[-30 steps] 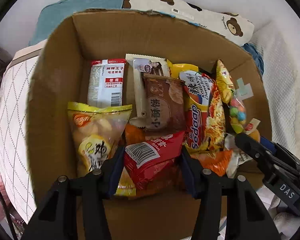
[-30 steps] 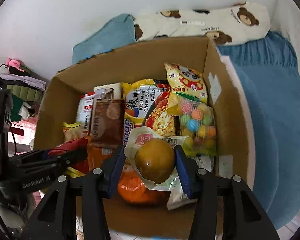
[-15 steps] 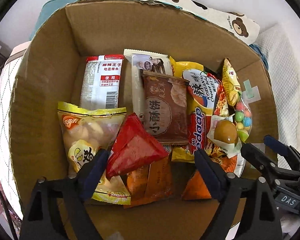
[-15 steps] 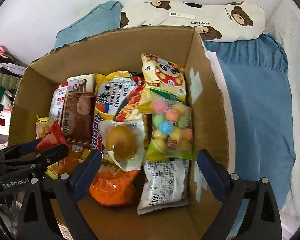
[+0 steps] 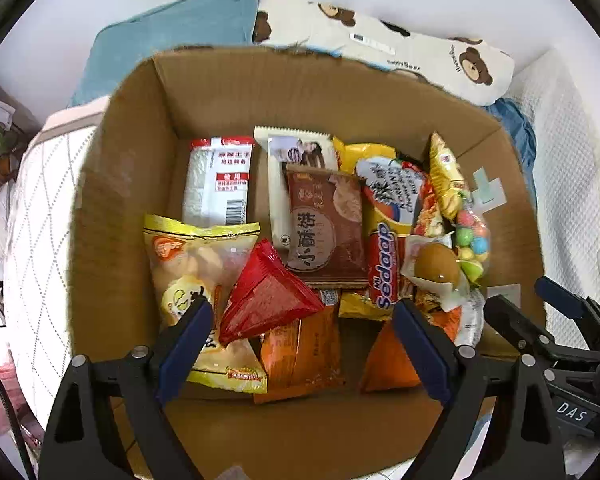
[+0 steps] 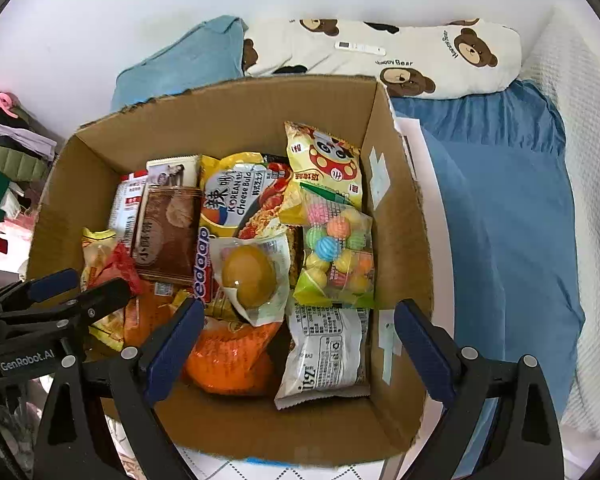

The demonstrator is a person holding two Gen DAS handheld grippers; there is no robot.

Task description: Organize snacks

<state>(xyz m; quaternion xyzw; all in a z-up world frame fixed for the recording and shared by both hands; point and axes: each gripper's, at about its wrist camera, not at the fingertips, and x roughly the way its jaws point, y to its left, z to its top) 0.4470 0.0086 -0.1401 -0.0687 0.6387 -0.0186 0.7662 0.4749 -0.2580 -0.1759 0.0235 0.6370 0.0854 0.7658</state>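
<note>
A cardboard box [image 5: 260, 92] [image 6: 220, 120] holds several snack packs. My left gripper [image 5: 300, 312] hovers over its near left part, and its jaws are opening. A red packet [image 5: 266, 300] lies loose between and below the jaws, on a yellow chips bag [image 5: 192, 264] and an orange pack [image 5: 300, 352]. My right gripper [image 6: 298, 312] stands open over the near right part. Below it, untouched, lie a clear-wrapped brown egg [image 6: 250, 272], an orange packet [image 6: 232, 356] and a white packet [image 6: 324, 352]. Each gripper shows in the other's view: right gripper [image 5: 522, 296], left gripper [image 6: 92, 284].
A brown biscuit pack [image 5: 324, 224], a noodle pack [image 6: 236, 200] and a bag of coloured candy balls [image 6: 336, 252] fill the box's middle and right. A bear-print pillow [image 6: 400, 56] and teal cloth [image 6: 188, 64] lie behind it, blue bedding [image 6: 500, 200] to the right.
Both grippers went from shut to open. The left let go of the red packet and the right let go of the wrapped egg; both now lie in the box. Both views have pulled back slightly.
</note>
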